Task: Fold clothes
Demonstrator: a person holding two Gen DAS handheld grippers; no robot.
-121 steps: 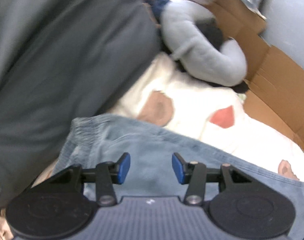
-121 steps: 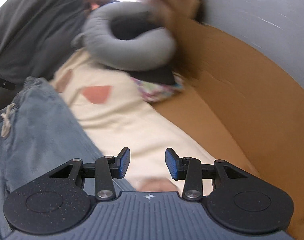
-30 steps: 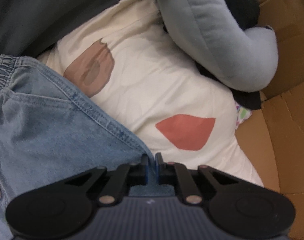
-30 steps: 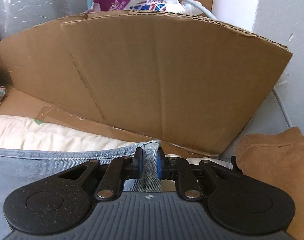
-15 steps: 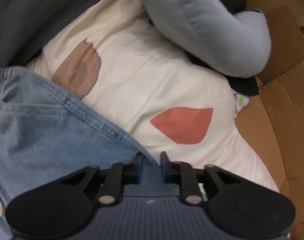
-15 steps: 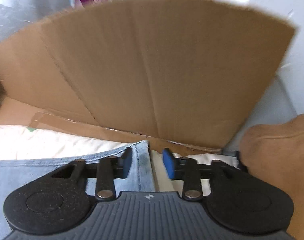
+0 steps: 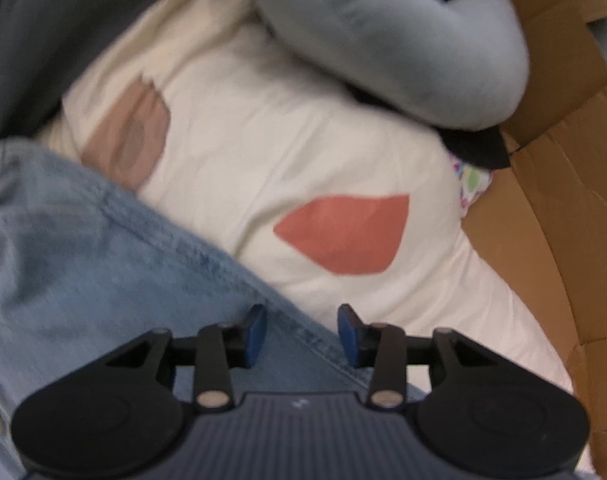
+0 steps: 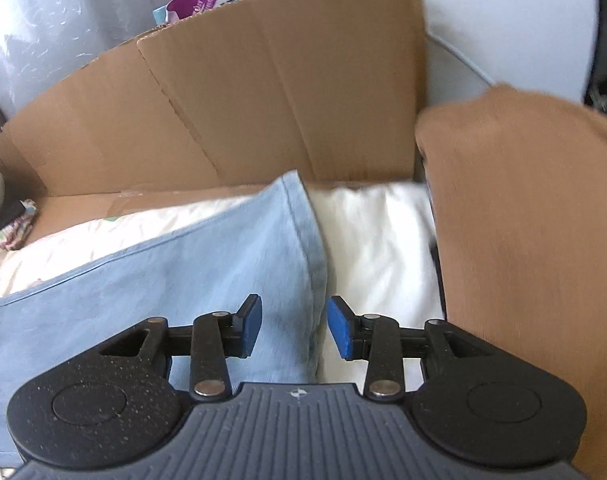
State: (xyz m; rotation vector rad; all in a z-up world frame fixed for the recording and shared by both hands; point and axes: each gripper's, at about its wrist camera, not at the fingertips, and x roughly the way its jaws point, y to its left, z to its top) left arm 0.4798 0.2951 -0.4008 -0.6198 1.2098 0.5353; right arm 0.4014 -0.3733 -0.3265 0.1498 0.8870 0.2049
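Light blue jeans (image 7: 83, 256) lie spread over a cream sheet (image 7: 263, 136) printed with orange and brown patches. In the left wrist view my left gripper (image 7: 302, 334) is open, and the jeans' stitched side seam runs between its blue pads without being pinched. In the right wrist view the jeans' leg (image 8: 191, 276) ends at a hem near the cardboard. My right gripper (image 8: 291, 330) is open just above that hem edge, holding nothing.
A grey neck pillow (image 7: 403, 40) and dark grey cloth (image 7: 43, 20) lie at the far end. Brown cardboard (image 8: 243, 92) walls the side. A brown garment (image 8: 523, 220) lies heaped at the right. A patterned cloth scrap (image 7: 473, 182) pokes out by the cardboard.
Both grippers were shut on the jeans a second ago, left on the side seam, right on the hem. Both have opened and let go. The right one has drawn back from the cardboard.
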